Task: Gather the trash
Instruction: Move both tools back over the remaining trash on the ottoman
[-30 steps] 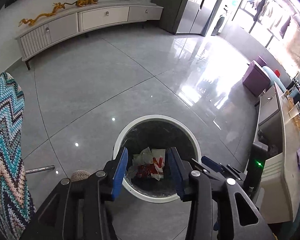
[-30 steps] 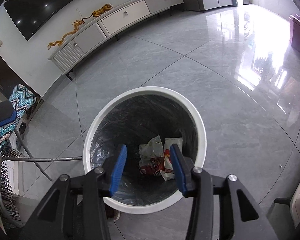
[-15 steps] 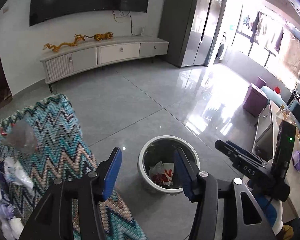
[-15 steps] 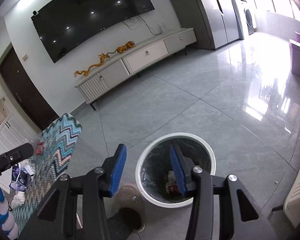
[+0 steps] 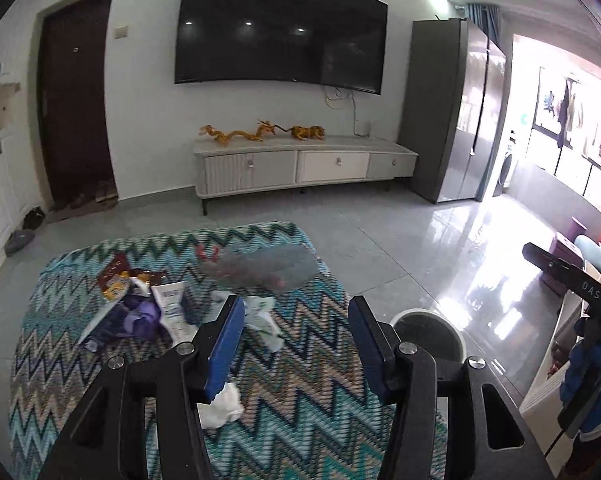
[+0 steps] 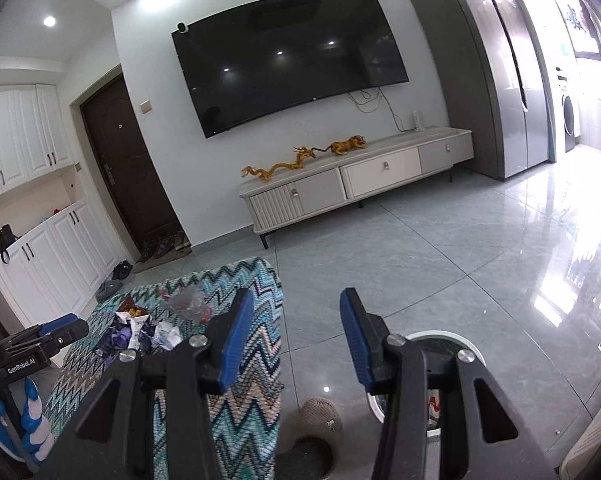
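Left gripper (image 5: 296,342): blue-padded jaws parted, nothing between them; they have just been opening wider. It hangs over the table, tilted down toward the litter, likely lining up the next pick.
Right gripper (image 6: 296,338): jaws parted and empty, pointing past the table's edge, above the floor between table and bin.
Nearest trash: a crumpled white tissue (image 5: 222,406), soft and wadded, lies just below the left gripper's left pad.
More trash: a white-green crumpled wrapper (image 5: 264,320); a flattened white tube (image 5: 172,308); purple crinkled foil (image 5: 136,318); a brown-gold snack packet (image 5: 118,280); a clear, cloudy plastic bag (image 5: 260,266), limp and blurred. All of it lies on the far half of the table.
Table covering: a zigzag-knit cloth (image 5: 300,420) in teal, tan and navy, coarse-textured, draped over the edges.
Bin: a round white waste bin (image 5: 458,338) with a dark liner, standing on glossy grey tiles just beside the table, close enough for short drops; red-and-white wrappers (image 6: 434,404) already lie inside.
Floor: a woven slipper (image 6: 320,420) beside the bin.
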{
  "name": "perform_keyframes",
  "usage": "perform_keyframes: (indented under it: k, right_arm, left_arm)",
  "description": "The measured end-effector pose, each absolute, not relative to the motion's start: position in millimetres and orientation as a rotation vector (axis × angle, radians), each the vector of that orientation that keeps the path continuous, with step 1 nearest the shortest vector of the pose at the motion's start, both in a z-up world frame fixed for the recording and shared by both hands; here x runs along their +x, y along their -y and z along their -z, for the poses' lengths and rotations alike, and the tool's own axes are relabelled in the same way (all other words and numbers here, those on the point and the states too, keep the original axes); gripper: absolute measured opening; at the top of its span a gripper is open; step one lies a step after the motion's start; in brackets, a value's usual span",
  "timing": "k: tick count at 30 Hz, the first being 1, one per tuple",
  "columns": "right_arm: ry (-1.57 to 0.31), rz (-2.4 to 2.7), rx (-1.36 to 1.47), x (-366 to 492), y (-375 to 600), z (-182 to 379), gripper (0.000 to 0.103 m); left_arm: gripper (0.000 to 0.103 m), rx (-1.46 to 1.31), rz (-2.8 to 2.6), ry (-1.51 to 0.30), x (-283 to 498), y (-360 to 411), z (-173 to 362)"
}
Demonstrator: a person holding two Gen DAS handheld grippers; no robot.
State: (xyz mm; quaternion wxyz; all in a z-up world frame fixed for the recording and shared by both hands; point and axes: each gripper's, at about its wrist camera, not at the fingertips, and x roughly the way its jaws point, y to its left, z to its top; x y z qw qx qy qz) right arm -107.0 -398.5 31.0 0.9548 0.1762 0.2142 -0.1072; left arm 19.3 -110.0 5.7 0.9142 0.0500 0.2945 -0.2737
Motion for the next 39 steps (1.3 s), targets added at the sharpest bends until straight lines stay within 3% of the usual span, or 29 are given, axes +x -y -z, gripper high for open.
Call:
perform_keyframes:
  k: [12,33,39]
  right_arm:
    - [-0.461,0.077,0.274,-83,329,-42,0.044]
    - [-0.689,-0.068,0.274,5,286,41,0.044]
    - [-0.758,-0.153,0.250,50,264,70,0.050]
  left_arm:
    - [0.052,0.000,0.359,-0.640,34,-11,20]
    - [0.051,0.009,0.448,-0.936,79,8,141]
    - [0.048,-0.008,0.473,-0.972,94,13,157]
